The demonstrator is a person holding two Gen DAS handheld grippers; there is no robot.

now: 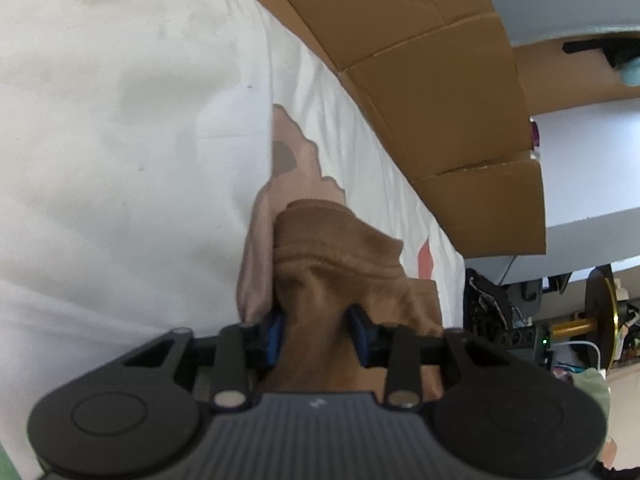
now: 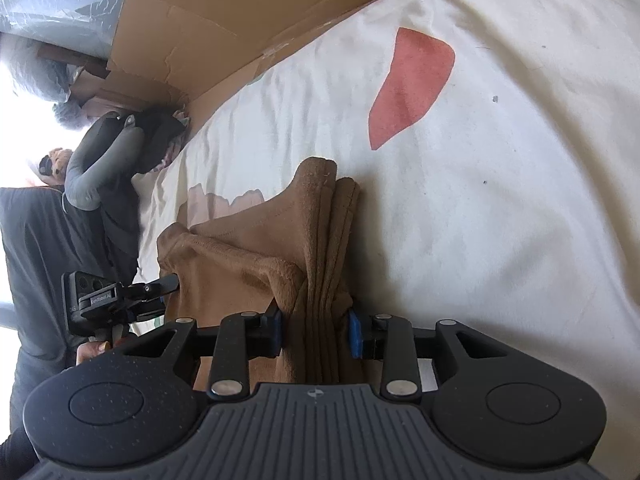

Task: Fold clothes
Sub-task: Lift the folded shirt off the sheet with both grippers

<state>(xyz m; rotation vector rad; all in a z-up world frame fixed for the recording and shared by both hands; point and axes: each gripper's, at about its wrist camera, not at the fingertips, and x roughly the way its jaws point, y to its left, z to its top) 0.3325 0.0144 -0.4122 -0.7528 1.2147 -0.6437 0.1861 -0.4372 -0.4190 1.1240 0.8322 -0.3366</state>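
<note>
1. I am looking along both handheld grippers at a soft brown fleece garment [image 2: 248, 248] lying on a white bedsheet printed with pink and red patches [image 2: 500, 220]. The garment sits near the bed edge closest to me, already gathered into several layers.

2. My left gripper [image 1: 318, 334] is clamped on a bunched wad of the brown cloth; the blue pads [image 1: 276, 336] press in from both sides and the fabric puckers between them.

3. My right gripper [image 2: 314, 334] is closed on a thick stack of folded edges, which stand like upright pleats between its blue pads [image 2: 354, 336]. From the right wrist view I can also see the left gripper's black tip at the garment's far left side.

4. A wall of brown corrugated cardboard [image 1: 440, 100] runs along the far side of the bed (well apart from the garment).

5. Handling, as I judge it: the fleece looks light, limp and slightly plush, so it should sag and drape wherever it is unsupported, and it seems unlikely to slip from the pads. Stacked layers may slide on one another.

6. The best holds seem to be the hems or corners of the stack, pinching all layers together. Whether every layer is caught on the left I cannot quite tell, as that view is blurred.
</note>
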